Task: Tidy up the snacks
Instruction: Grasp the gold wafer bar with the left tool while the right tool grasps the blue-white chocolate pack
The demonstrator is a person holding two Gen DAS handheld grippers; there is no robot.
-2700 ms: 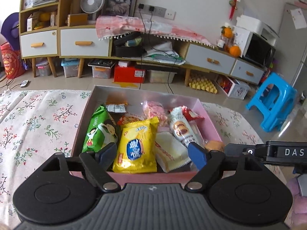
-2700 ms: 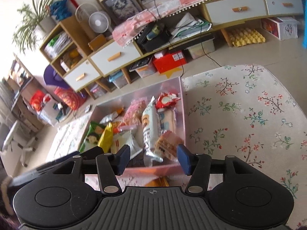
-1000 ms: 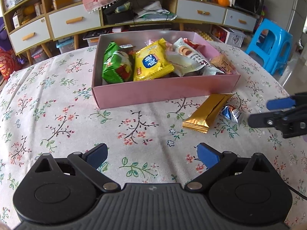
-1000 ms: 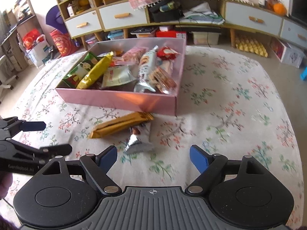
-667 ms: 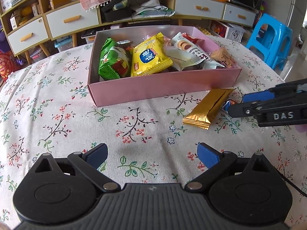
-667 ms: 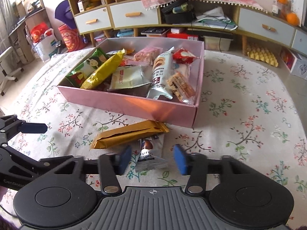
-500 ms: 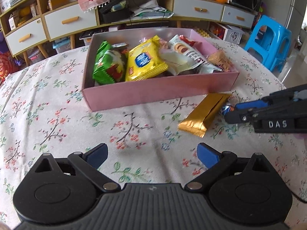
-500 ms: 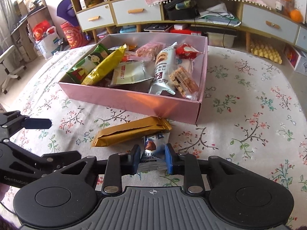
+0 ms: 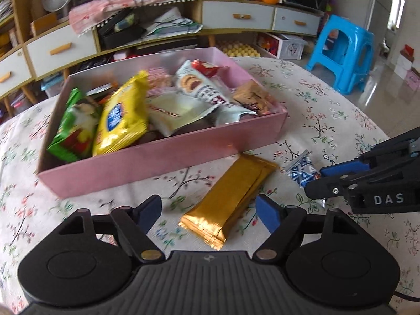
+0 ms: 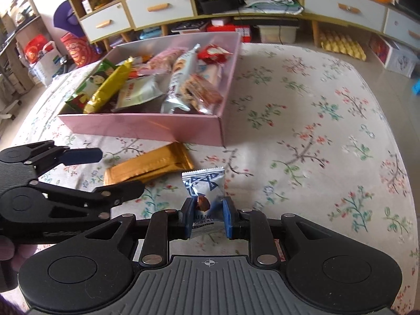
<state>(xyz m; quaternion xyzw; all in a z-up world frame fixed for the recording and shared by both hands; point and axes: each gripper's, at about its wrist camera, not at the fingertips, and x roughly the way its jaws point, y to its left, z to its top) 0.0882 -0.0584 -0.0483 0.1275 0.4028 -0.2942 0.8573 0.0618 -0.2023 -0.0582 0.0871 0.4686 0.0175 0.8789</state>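
A pink box (image 9: 168, 157) (image 10: 147, 128) full of snack packets sits on the floral tablecloth. A gold foil bar (image 9: 231, 197) (image 10: 149, 166) lies on the cloth in front of it. My left gripper (image 9: 208, 211) (image 10: 110, 170) is open, its fingers on either side of the gold bar's near end. My right gripper (image 10: 207, 219) (image 9: 319, 179) is shut on a small blue-and-white chocolate packet (image 10: 203, 189) (image 9: 302, 169) just right of the gold bar.
Round table with floral cloth (image 10: 315, 131). Beyond it stand low cabinets with drawers (image 9: 236, 18), a blue plastic stool (image 9: 344, 50) at the right, and floor clutter. The box holds a green packet (image 9: 73, 128), a yellow packet (image 9: 120, 120) and several others.
My right gripper has closed on the chocolate packet. My left gripper has moved forward and right so its open fingers now flank the gold bar.
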